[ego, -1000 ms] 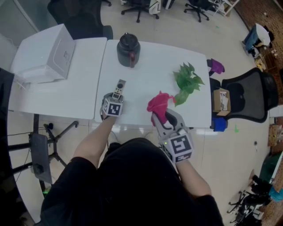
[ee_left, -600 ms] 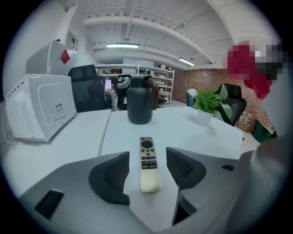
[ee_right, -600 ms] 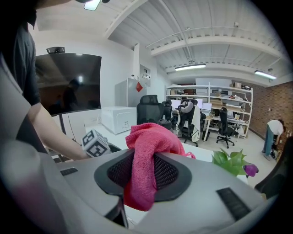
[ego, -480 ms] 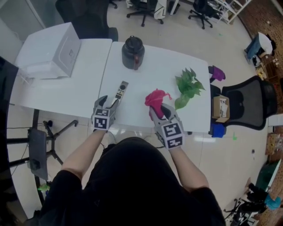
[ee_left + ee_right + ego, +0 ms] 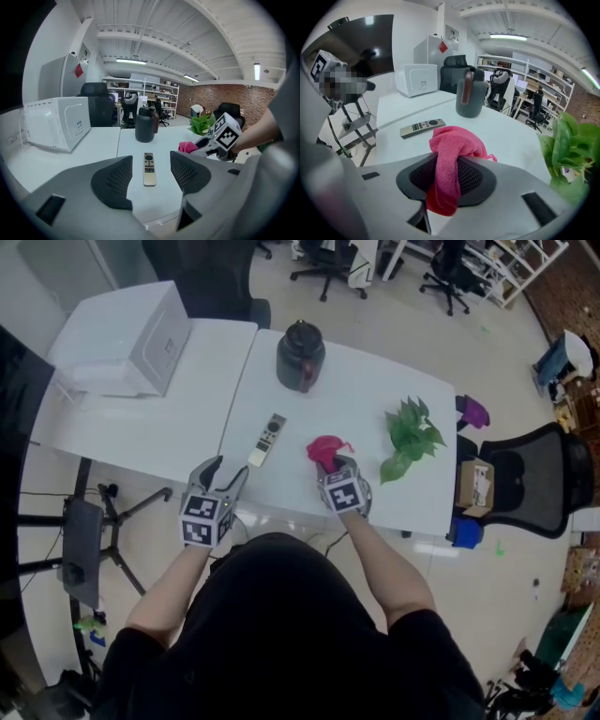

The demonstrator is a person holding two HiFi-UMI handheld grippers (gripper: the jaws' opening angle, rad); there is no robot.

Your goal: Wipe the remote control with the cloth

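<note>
The slim gold remote [image 5: 267,439] lies flat on the white table [image 5: 375,390], seen lengthwise in the left gripper view [image 5: 149,169]. My left gripper [image 5: 223,474] hangs at the table's near edge, short of the remote. Its jaws have just been opening and stand open with nothing between them [image 5: 151,161]. My right gripper [image 5: 330,465] is shut on the pink cloth [image 5: 326,450], which bunches up between the pads [image 5: 447,176]. The cloth [image 5: 454,145] is low over the table, right of the remote [image 5: 423,127]. I cannot tell whether it touches the table.
A dark jug [image 5: 301,356] stands at the table's far side. A white box-shaped appliance [image 5: 127,338] sits on the left table. Green leaves [image 5: 411,437] lie to the right of the cloth. A black office chair [image 5: 525,474] stands beyond the right end.
My left gripper has drawn back and up from the remote to the table's near edge. My right gripper has gone forward and down, bringing the cloth over the table.
</note>
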